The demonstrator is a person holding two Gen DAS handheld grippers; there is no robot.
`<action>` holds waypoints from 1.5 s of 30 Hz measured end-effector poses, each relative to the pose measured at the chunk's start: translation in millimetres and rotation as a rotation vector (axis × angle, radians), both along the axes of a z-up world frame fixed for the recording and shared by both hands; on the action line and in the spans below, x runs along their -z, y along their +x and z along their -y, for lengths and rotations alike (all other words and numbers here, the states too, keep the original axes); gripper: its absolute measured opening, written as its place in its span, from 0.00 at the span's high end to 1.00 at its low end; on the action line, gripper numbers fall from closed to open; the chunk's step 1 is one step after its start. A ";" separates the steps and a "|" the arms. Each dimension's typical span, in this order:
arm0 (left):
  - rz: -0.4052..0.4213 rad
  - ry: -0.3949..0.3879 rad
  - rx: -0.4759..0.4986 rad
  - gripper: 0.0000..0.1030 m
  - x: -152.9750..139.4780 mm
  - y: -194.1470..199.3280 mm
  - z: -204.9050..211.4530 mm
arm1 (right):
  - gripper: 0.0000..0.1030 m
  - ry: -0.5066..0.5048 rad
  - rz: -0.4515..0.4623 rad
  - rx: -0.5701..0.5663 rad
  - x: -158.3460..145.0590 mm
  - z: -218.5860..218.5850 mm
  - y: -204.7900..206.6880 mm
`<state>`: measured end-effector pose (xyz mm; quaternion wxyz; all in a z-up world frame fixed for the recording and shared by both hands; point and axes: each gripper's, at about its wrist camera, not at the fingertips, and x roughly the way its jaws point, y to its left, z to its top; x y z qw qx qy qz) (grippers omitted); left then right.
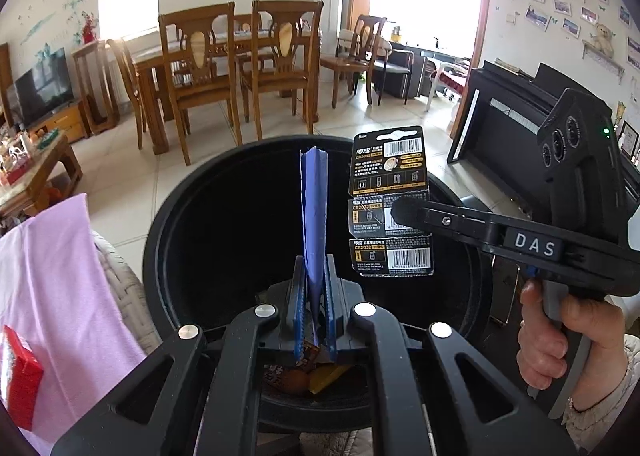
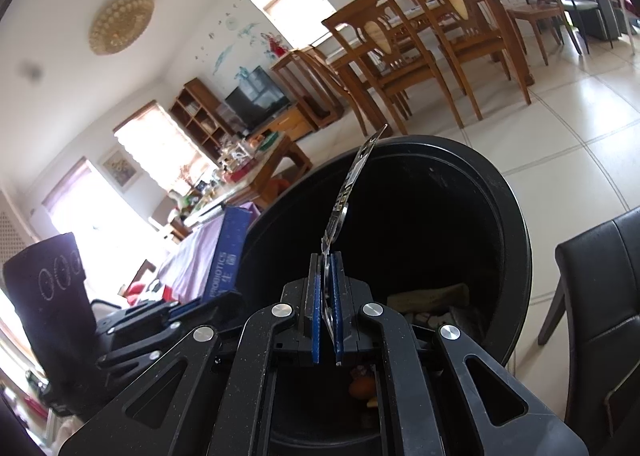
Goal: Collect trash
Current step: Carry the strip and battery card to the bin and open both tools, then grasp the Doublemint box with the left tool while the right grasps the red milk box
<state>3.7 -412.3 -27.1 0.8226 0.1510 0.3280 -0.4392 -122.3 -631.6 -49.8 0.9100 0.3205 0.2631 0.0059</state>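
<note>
Tiled floor, wooden dining chairs [image 1: 200,67] around a table and bright windows fill the far part of the room, with a television [image 1: 40,87] at the far left; nearer, at the left edge of the left wrist view, a pink cloth [image 1: 68,296] lies draped with a red box [image 1: 18,380] on it, well clear of the work. To the right of the cloth stands the black trash bin [image 1: 160,240], its round mouth open and taking up the middle of both views, placed so that both hands can reach over it at once. Some scraps already lie at its bottom, among them something orange and something yellow, so part of the collecting looks done. Over the near rim, the left gripper [image 1: 314,298] has its fingers pressed together on a flattened blue packet [image 1: 314,207], which stands upright above the opening, so that letting go should drop it straight in. Further right, the right gripper [image 1: 404,211], held by a hand [image 1: 560,340], comes in from the side with its fingers clamped on a black battery card [image 1: 390,199] printed with barcodes; the card hangs over the bin's right half. In the right wrist view that card [image 2: 352,187] shows edge-on, tilted up from the pads over the dark interior. Both pieces seem poised for release, neither yet dropped
</note>
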 end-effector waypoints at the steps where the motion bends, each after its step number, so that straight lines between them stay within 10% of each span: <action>1: -0.004 0.003 0.002 0.91 1.2 -0.6 1.2 | 0.94 0.002 -0.001 0.001 0.9 0.0 0.3; 11: -0.023 0.016 -0.020 0.87 6.0 0.3 4.8 | 0.93 0.008 -0.012 -0.001 4.4 -2.3 2.7; 13: -0.024 0.023 -0.036 0.62 4.9 1.7 3.0 | 0.85 -0.002 -0.008 -0.010 2.6 -5.9 3.4; 16: 0.026 0.003 -0.091 0.18 -3.1 0.2 -5.6 | 0.48 -0.046 0.022 -0.006 -6.8 -16.6 0.0; 18: 0.045 -0.009 -0.097 0.18 -9.5 -1.0 -11.6 | 0.20 -0.064 0.043 0.010 -12.2 -23.4 -2.7; 22: 0.085 -0.015 -0.136 0.06 -18.4 -0.8 -28.9 | 0.20 -0.094 0.050 -0.012 -18.0 -37.9 -0.8; 36: 0.072 -0.120 -0.438 0.05 -46.8 55.0 -186.6 | 0.05 -0.281 0.050 -0.183 -54.1 -152.9 45.6; 45: -0.015 0.004 -0.672 0.05 -32.6 117.3 -296.5 | 0.05 -0.325 0.036 -0.411 -62.5 -276.9 112.7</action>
